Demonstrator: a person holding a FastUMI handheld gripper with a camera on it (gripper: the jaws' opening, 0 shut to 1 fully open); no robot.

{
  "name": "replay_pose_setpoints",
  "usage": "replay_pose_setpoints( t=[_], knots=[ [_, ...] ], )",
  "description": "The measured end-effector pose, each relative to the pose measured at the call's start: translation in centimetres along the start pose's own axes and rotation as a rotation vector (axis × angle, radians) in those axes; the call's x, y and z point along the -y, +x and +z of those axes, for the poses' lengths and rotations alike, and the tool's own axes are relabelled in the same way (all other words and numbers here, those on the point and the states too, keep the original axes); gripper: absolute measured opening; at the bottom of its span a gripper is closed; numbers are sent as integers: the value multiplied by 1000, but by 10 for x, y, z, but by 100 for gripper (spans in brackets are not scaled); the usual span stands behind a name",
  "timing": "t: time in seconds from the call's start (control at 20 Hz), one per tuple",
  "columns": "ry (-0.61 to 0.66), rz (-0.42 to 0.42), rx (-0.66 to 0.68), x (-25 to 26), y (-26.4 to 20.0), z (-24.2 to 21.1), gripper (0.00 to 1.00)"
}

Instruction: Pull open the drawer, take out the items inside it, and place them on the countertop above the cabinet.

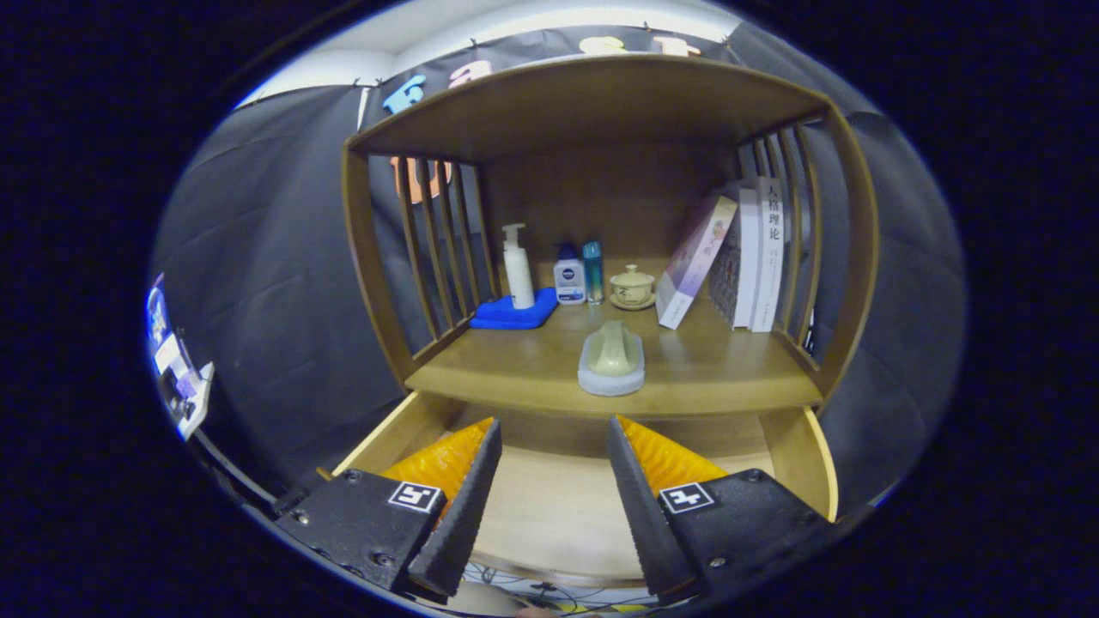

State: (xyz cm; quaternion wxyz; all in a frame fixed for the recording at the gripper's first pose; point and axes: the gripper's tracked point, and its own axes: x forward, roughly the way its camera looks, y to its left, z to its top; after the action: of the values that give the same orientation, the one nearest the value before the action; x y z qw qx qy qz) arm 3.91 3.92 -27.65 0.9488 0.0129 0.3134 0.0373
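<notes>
Countertop: soap-like item sits beyond fingers.
Drawer: open beneath them.
Gripper: spread wide, holding nothing.
Tip: check drawer interior; retreat straight back.

Dim, cool light falls from a bright strip above the cabinet, leaving its back panel in shadow. The worktop shows a soft sheen but no harsh glare. Fisheye bending curves the side slats. The gripper, fingers spread apart, looks slightly soft up close.
</notes>
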Motion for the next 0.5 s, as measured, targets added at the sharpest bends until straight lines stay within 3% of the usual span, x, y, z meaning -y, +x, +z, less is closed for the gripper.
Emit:
replay_pose_setpoints(
  t=[0.15,0.2,0.3,0.5],
  knots=[
    [-17,-32,38,0,-19,-27,80],
    [-27,-36,39,-2,-22,-39,88],
    [-40,-45,40,-5,-30,-56,93],
    [-56,-66,59,-15,-49,-90,93]
  ],
)
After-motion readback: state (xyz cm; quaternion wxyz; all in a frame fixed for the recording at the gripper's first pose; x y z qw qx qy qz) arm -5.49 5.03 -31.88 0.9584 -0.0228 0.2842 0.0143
